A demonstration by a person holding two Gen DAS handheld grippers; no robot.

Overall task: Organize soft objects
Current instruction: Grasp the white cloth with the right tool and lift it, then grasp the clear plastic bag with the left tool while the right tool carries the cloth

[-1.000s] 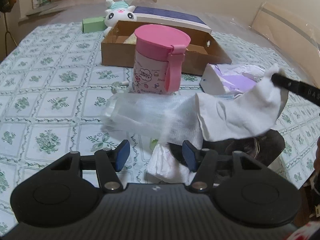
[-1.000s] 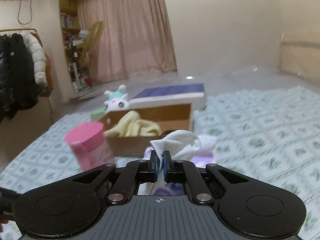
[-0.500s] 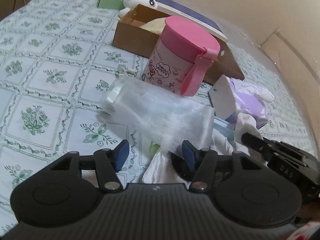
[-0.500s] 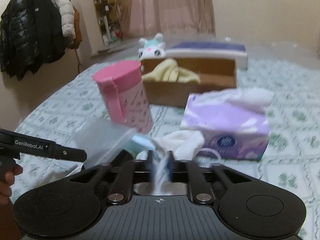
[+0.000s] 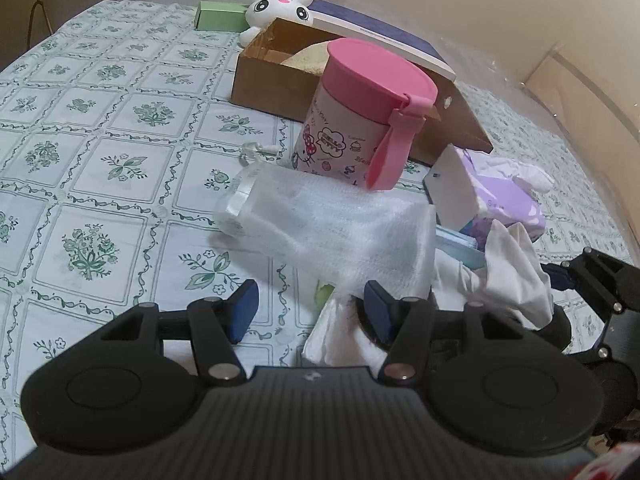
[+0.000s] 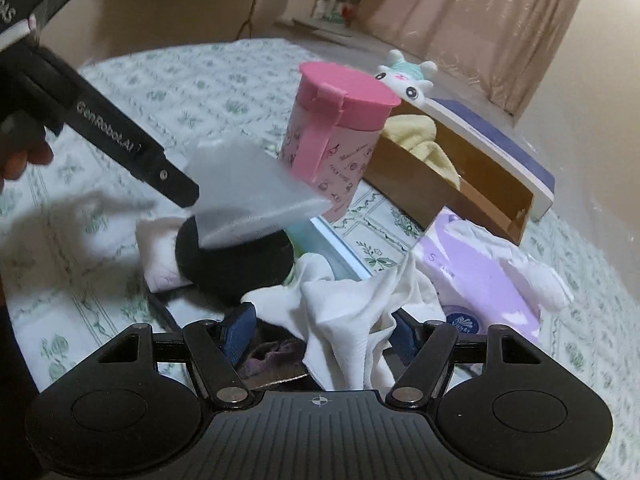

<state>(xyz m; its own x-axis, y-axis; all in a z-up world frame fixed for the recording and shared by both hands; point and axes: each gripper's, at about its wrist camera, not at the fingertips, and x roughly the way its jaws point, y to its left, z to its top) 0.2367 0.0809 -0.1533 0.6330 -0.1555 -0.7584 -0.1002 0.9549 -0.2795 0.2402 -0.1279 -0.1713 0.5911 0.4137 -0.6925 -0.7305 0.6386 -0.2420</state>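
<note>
The white cloth (image 6: 352, 312) lies crumpled in a loose heap on the bed (image 5: 100, 128), in the clutter toward its near edge, partly over a dark round object (image 6: 236, 260) and just beside the purple tissue pack (image 6: 480, 280). It looks light and limp, with no stiffness: I judge it will sag and trail wherever it is lifted, so a pinch on a thick gathered fold near the middle of the heap should carry more of it than a grip on a thin corner, and a loose hem could drag across neighbouring things.

The right tool (image 6: 320, 332) is around that heap with its jaws opening; folds of the cloth lie between the blue pads (image 6: 240, 328), but the pads do not appear to press on it.

The left tool (image 5: 308, 312) stands wide apart. A filmy translucent pouch (image 5: 332, 224) hangs in front of it, and its right finger meets the pouch's near end, yet I cannot tell whether it truly has hold of it.

Behind the pouch a pink lidded cup (image 5: 360, 116) stands upright. Beyond it, toward the far edge of the bed, an open cardboard box (image 5: 280, 84) already holds a yellow cloth (image 6: 420, 136), likely the place for soft things. A plush rabbit (image 5: 280, 4) lies behind the box, with a green box (image 5: 220, 16) beside it.
</note>
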